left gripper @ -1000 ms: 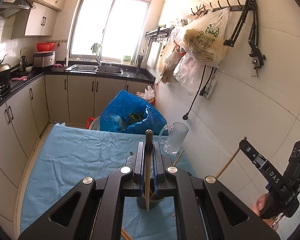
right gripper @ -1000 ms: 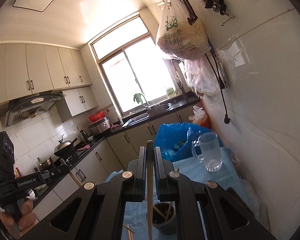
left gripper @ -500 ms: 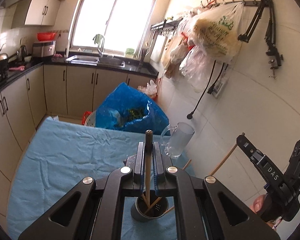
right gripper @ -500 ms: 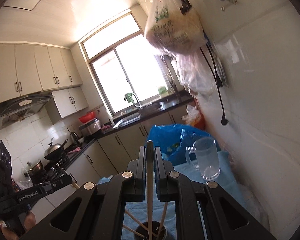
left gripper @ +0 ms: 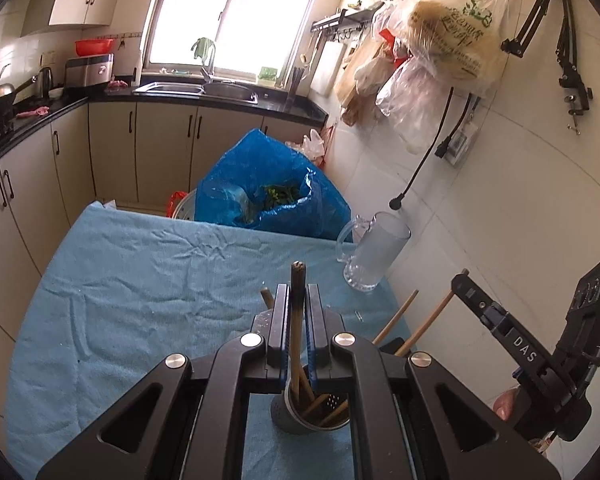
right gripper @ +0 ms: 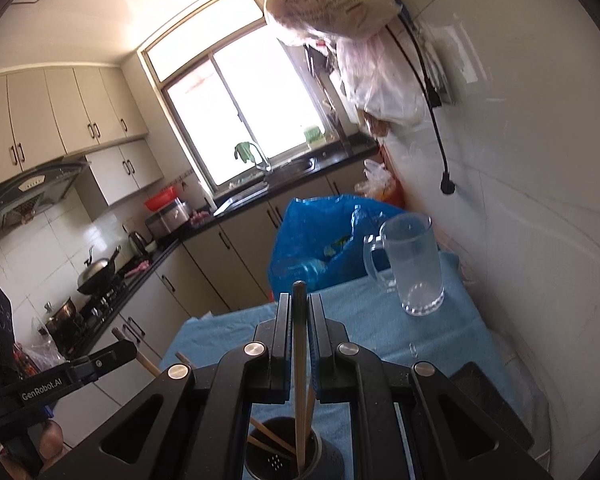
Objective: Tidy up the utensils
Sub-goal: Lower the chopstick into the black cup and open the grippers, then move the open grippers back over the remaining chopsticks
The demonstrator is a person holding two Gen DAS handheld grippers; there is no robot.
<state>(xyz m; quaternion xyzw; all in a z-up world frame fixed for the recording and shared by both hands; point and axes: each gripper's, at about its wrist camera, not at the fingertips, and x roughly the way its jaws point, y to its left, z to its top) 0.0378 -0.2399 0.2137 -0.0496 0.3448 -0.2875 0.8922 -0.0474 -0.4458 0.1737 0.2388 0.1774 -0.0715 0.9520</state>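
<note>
Lowering: both grippers have come down over the last second, so the grey holder (left gripper: pixel 310 408), which sat mostly hidden under the left tool before, now shows its open mouth in both wrist views; each held chopstick's lower end now reaches into it
Meaning for the task: both sticks look ready to be let go into the holder (a judgement from how deep the tips sit); release not yet made
Left gripper (left gripper: pixel 299 320): fingers closed tight on a dark-topped chopstick (left gripper: pixel 298 308); its pads press the shaft from both sides
Right gripper (right gripper: pixel 299 320): fingers closed likewise on a pale chopstick (right gripper: pixel 299 360)
Left stick's axis: long axis runs along the gripper's fingers; charred blunt end up and away from the camera, thin end down inside the holder's mouth
Right stick's axis: the same lie; blunt end past the fingertips, thin end low in the cup near its perforated wall
Holder's place: standing upright on the blue cloth (left gripper: pixel 140 280) of the table, directly beneath both tools; several chopsticks already lean in it (their tops fan out to the right in the left view)
Nearby: a glass mug (left gripper: pixel 374 252) stands well apart by the tiled wall; a blue bag (left gripper: pixel 260 184) sits beyond the table's far edge
</note>
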